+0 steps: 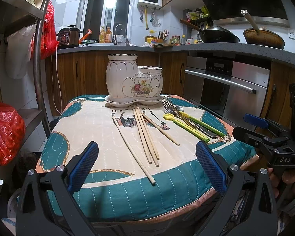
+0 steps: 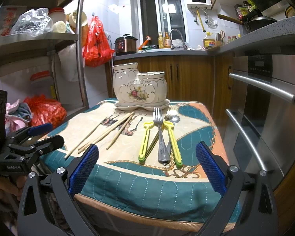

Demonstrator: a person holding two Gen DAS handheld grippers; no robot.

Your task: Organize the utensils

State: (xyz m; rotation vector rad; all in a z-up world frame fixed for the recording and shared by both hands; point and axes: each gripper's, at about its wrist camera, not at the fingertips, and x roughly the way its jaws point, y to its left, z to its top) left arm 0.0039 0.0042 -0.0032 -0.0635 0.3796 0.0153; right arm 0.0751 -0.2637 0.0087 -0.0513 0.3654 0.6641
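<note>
Chopsticks [image 1: 145,135] lie loose on the quilted cloth [image 1: 100,192] that covers the surface, fanned out in the middle of the left wrist view with their far ends at 12 o'clock, close to the holder's tray, and their near ends pointing to 6 o'clock. One longer stick [image 1: 131,147] lies apart from the bundle, running from 11 o'clock down to the near edge of the cloth. In the right wrist view the same chopsticks [image 2: 106,131] sit at 10 o'clock from the centre.

To the right of them is a second heap: metal forks [image 2: 159,125], a spoon [image 2: 174,118] and two yellow-green handled tools [image 2: 145,139], overlapping one another, with their heads towards the holder. In the left wrist view this heap [image 1: 188,120] sits at 2 o'clock.

The ceramic utensil holder [image 1: 133,78], cream with a flower print and two cups of unequal height, stands upright on its matching tray [image 1: 116,103] at the far edge of the cloth, at 12 o'clock in both views [image 2: 140,84].

The left gripper [image 1: 147,169] hangs at the near edge of the surface, its jaws spread wide and holding nothing, the blue pads [image 1: 82,167] on either side of the chopstick ends without touching them. The right gripper [image 2: 147,169] is likewise spread wide and empty, its pads [image 2: 212,169] flanking the fork heap from the near side. Each tool shows in the other's view, at 3 o'clock and 9 o'clock, held in a hand [image 1: 281,179].
</note>
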